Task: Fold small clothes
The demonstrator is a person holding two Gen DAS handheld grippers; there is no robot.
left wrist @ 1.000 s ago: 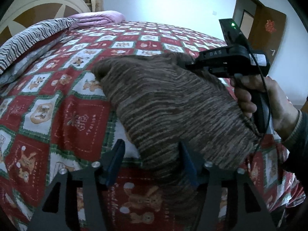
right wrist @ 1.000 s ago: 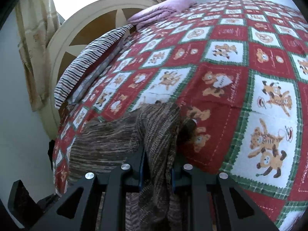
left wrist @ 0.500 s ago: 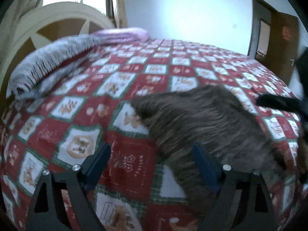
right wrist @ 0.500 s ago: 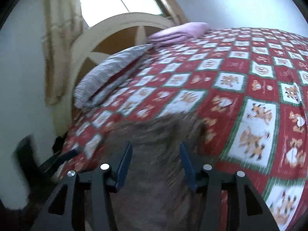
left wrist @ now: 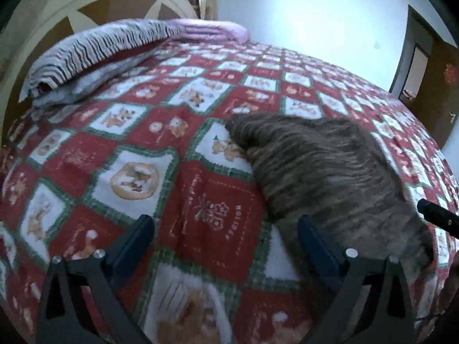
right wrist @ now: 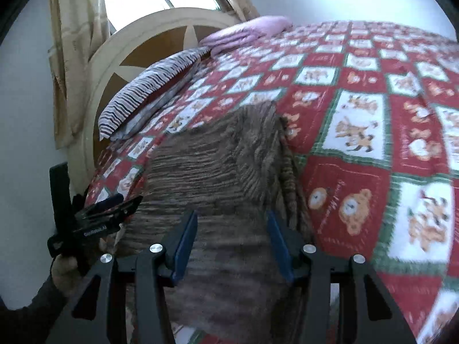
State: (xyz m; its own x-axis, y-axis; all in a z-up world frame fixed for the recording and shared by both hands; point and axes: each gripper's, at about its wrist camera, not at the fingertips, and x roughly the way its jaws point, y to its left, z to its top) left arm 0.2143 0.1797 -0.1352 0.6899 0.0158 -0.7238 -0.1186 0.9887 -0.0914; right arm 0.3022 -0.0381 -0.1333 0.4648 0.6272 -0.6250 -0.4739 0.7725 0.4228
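A brown striped knit garment (left wrist: 324,169) lies folded on the red patchwork bedspread (left wrist: 129,149). My left gripper (left wrist: 226,238) is open and empty, above the bedspread just left of the garment's near edge. In the right wrist view the same garment (right wrist: 218,169) lies in front of my right gripper (right wrist: 232,238), which is open and empty above its near end. The left gripper also shows in the right wrist view (right wrist: 112,206) at the garment's left edge. A tip of the right gripper shows in the left wrist view (left wrist: 436,215).
A striped folded blanket (left wrist: 94,54) and a pink folded blanket (left wrist: 212,28) lie by the round headboard (left wrist: 94,8) at the bed's far end. A brown door (left wrist: 427,68) stands at the far right. A curtain (right wrist: 74,43) hangs by the window.
My right gripper let go of the garment and opened. Both grippers pulled back from it, the left one moving left. The garment now lies flat on the bed.
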